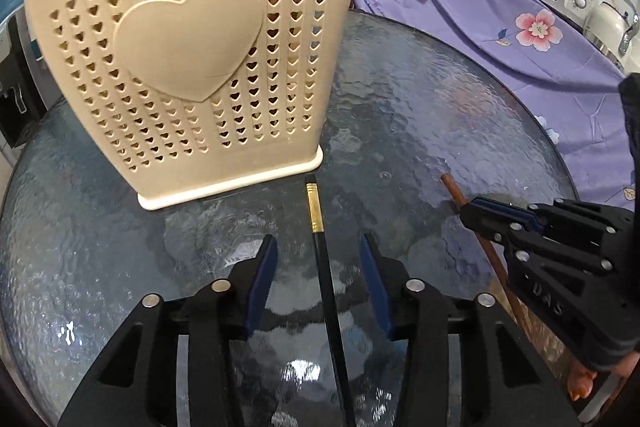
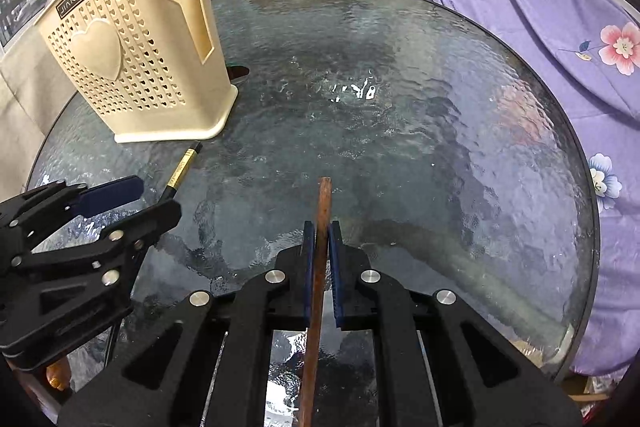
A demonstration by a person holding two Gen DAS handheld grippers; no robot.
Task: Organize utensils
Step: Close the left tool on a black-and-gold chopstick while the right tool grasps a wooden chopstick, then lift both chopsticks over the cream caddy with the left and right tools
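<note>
Black chopstick with gold band (image 1: 320,247) lies on glass table (image 2: 400,107), long axis between spread left gripper (image 1: 319,247) fingers, pointing toward cream perforated plastic holder (image 1: 192,67). Right gripper (image 2: 320,227) pinches brown wooden chopstick (image 2: 322,203).

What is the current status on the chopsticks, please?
Left gripper open around black chopstick. Right gripper shut on brown chopstick. Beige holder upright ahead, path unobstructed.

You see a beige utensil holder (image 1: 192,67) patterned with rows of heart-shaped holes and one large raised heart. Your black chopstick (image 1: 326,287) carries a gold band. The other chopstick (image 2: 318,267) is reddish brown. The cloth (image 2: 560,39) on the right is purple with pink flowers.
</note>
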